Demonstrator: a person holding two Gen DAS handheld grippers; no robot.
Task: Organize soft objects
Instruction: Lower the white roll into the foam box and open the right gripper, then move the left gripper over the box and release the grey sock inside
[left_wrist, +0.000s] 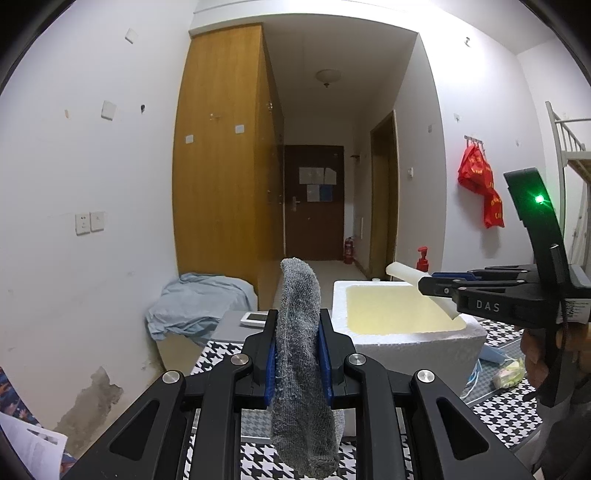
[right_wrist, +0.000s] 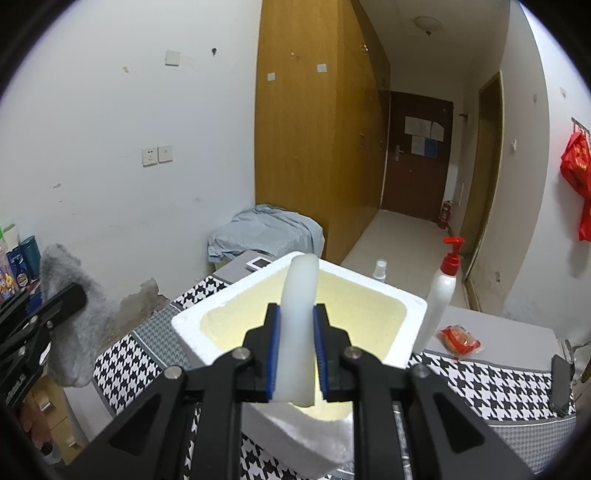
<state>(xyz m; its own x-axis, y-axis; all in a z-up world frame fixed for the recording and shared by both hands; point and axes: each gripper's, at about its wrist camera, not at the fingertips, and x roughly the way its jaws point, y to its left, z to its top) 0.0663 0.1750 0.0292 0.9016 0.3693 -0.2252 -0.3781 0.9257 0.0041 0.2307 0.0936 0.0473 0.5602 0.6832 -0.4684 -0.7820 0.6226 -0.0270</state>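
The white foam box (right_wrist: 402, 317) sits open on the houndstooth-patterned desk (right_wrist: 491, 384), and its yellowish inside looks empty as far as the right wrist view reaches, though the near bottom corner is hidden behind the gripper. Over its near rim, the right gripper (right_wrist: 297, 354) is clenched on a pale, soft tube (right_wrist: 301, 295) that arches up and forward above the box opening, toward twelve o'clock. The left gripper (left_wrist: 297, 354) is clamped on a grey knitted sock (left_wrist: 299, 332), which stands up between the blue pads and droops below them; it is held at about nine o'clock of the box, clear of it. In the left wrist view the right gripper (left_wrist: 430, 286) comes in from three o'clock with the tube (left_wrist: 402, 273) across the box's (left_wrist: 369, 347) far right corner. A white pump bottle with a red top (right_wrist: 441, 295) stands just beside the box at two o'clock, and a small red packet (right_wrist: 458, 341) lies on the desk at three o'clock. At eleven o'clock, beyond the desk, a crumpled light-blue cloth (right_wrist: 266, 232) lies heaped.
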